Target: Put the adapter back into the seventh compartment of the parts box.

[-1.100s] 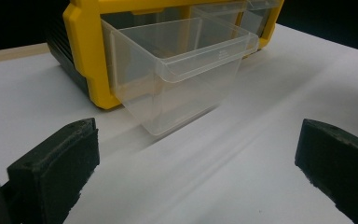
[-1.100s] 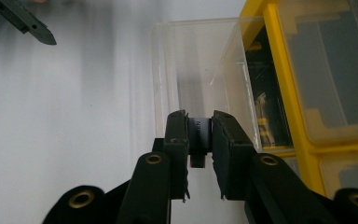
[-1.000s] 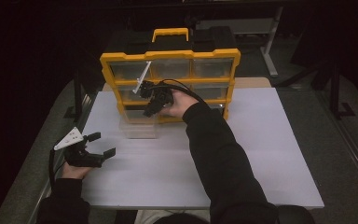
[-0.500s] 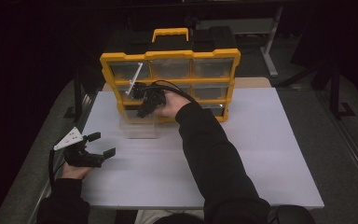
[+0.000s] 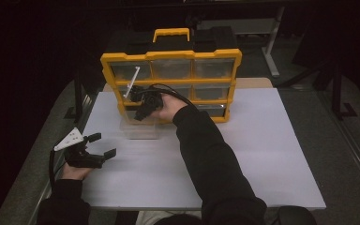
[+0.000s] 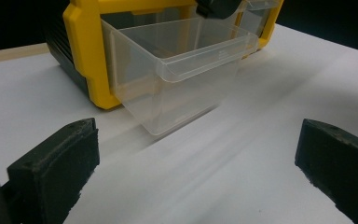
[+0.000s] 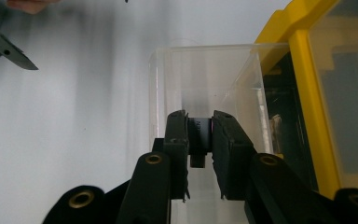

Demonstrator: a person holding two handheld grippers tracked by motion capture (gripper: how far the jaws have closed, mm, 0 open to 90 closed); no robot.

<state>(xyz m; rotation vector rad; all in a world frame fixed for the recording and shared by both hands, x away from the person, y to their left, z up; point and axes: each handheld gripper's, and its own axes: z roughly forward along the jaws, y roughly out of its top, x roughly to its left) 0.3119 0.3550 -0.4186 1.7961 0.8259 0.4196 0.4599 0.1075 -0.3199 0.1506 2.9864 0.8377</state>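
The right gripper [image 7: 200, 140] has its jaws closed on a small dark block [image 7: 199, 135] with a thin pink edge; what the item is cannot be told. The pads press on both its sides, and it hangs directly above the open mouth of the clear plastic drawer [image 7: 209, 79], which is pulled out of the bottom-left slot of the yellow organiser cabinet [image 7: 303, 93]. In the high view the right gripper [image 5: 143, 107] sits in front of the cabinet [image 5: 168, 56], over the drawer [image 5: 139, 129].

Judged from here, the main risk is a release that is slightly off. The block hangs close to the drawer's near wall, so if the jaws open while the hand is tilted or moving, it could clip the rim and bounce onto the white table sheet [image 5: 262, 154]. The block is also gripped near the pad tips, so a knock against the drawer wall could twist it loose early. Pressing down on the pulled-out drawer might tip it or drag it free of its slot, since much of it overhangs in front of the cabinet.

The left gripper [image 5: 98, 145] rests on the sheet well in front and to the left of the cabinet, its jaws wide apart and empty; in its own view the drawer [image 6: 182, 60] lies ahead between its pads [image 6: 60, 158]. It offers the drawer no support.
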